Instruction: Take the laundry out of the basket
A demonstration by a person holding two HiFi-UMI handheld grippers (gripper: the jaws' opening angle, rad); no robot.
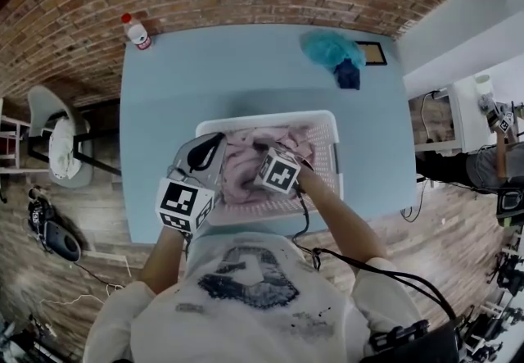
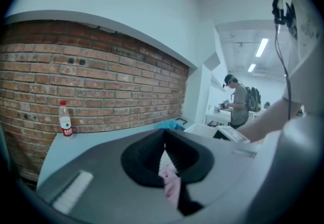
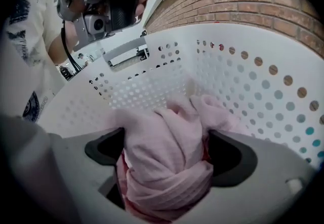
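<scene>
- the white basket (image 1: 327, 128) sits on the blue table (image 1: 180, 91) near its front edge, with the pink laundry (image 1: 241, 163) heaped inside. its near wall is mostly hidden behind the two grippers and the person's arms.
- the right gripper (image 3: 169, 144) is down inside the basket with its jaws spread wide. a thick, twisted bundle of the pink laundry fills the gap and covers both inner faces, so the pads cannot be seen and no squeeze on the bundle shows.
- the left gripper (image 2: 163, 139) is at the basket's left rim, facing the brick wall (image 2: 101, 81). its jaws are drawn almost together, nipping a narrow strip of the pink laundry. the strip is blurred and its lower end is cut off by the gripper body.
- at the table's far side, a bottle (image 1: 137, 32) stands at the left corner.
- a teal cloth (image 1: 330, 48) lies toward the far right corner, touching a small dark item (image 1: 348, 74) too small to identify.
</scene>
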